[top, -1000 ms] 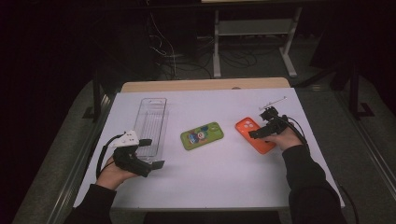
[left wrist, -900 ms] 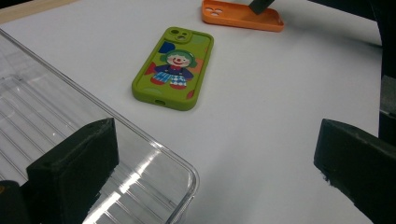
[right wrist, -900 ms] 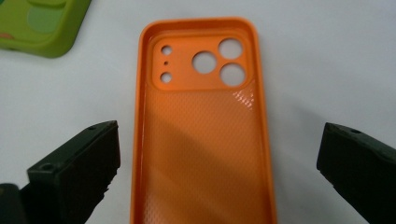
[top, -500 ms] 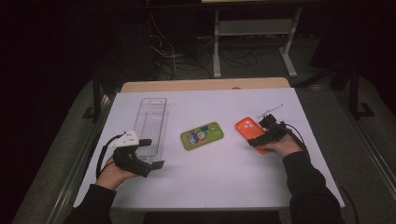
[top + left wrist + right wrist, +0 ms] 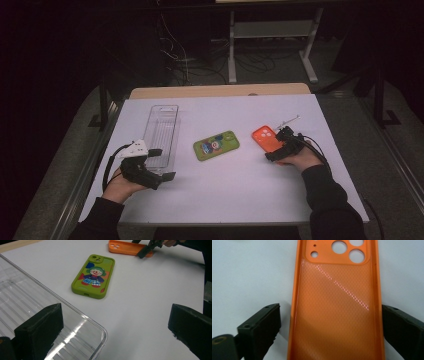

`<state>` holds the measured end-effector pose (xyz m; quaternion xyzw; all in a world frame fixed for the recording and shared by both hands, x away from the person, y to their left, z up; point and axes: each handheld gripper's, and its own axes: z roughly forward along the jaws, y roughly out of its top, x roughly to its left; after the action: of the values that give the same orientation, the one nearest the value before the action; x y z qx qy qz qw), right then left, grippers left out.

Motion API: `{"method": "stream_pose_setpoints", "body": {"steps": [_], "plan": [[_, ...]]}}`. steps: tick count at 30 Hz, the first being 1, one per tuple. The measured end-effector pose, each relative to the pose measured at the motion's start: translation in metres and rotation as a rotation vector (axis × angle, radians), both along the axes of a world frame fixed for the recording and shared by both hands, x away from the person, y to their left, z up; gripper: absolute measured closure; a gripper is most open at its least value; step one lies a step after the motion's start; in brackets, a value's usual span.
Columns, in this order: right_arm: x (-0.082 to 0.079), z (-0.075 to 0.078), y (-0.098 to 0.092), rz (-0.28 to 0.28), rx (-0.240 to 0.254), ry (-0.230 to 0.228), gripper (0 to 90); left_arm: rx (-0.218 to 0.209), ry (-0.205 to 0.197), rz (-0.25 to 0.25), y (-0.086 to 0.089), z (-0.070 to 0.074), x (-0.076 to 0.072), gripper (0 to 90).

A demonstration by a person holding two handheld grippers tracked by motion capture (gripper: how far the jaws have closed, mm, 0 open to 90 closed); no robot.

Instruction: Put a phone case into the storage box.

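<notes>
An orange phone case lies inside-up on the white table, right of centre. My right gripper straddles its near end. In the right gripper view the case sits between the jaws, which have just been closing. A gap remains at the left jaw, and the right jaw is at the case's edge. A green phone case with a clown picture lies mid-table, also seen from the left gripper. My left gripper stands open at the near corner of a clear plastic tray, gripping nothing.
A thin pale stick lies just beyond the orange case. The white sheet covers a wooden table whose far edge shows. Behind it are a metal stand and floor cables.
My right gripper has shifted slightly toward the near end of the orange case and lowered, its jaws now on either side of the case. The left gripper has stayed put.
</notes>
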<state>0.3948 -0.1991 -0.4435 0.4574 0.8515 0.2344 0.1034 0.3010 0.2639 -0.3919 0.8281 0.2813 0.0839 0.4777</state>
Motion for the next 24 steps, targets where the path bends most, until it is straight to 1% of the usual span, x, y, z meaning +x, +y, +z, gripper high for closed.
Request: {"method": "stream_pose_setpoints", "body": {"steps": [1,6,10,11,18,19,20,23,24], "plan": [[-0.0002,0.0002,-0.0001,-0.003,0.0,0.001,6.1,-0.006,0.0,0.002,-0.0004,-0.0004,0.0,0.0],[-0.0021,0.0021,-0.003,-0.007,-0.002,-0.005,13.5,-0.006,0.0,0.003,-0.0005,-0.0004,-0.0001,0.0],[-0.0025,0.0023,-0.0019,-0.017,-0.01,-0.002,14.9,-0.007,-0.002,0.003,-0.001,-0.0005,-0.0003,0.0],[-0.0024,0.0026,-0.0014,-0.018,-0.018,0.0,15.1,0.007,-0.006,-0.003,0.0001,0.0001,0.0001,0.0],[-0.0026,0.0029,-0.0007,-0.029,-0.018,0.005,15.8,0.003,-0.008,-0.001,-0.0006,0.0002,-0.0004,0.0],[-0.0027,0.0032,-0.0005,-0.033,-0.016,0.008,15.8,0.001,-0.007,0.001,-0.0007,0.0003,-0.0005,0.0],[-0.0025,0.0033,-0.0005,-0.033,-0.016,0.009,15.9,-0.01,-0.006,0.005,-0.0012,0.0002,-0.0007,0.0],[-0.0018,0.0039,-0.0008,-0.031,-0.014,0.014,15.9,0.0,-0.01,0.002,0.0004,0.0008,0.0,0.0],[-0.0017,0.0039,-0.0009,-0.03,-0.012,0.012,16.0,-0.004,-0.01,0.003,0.0003,0.0004,0.0001,0.0]]}}
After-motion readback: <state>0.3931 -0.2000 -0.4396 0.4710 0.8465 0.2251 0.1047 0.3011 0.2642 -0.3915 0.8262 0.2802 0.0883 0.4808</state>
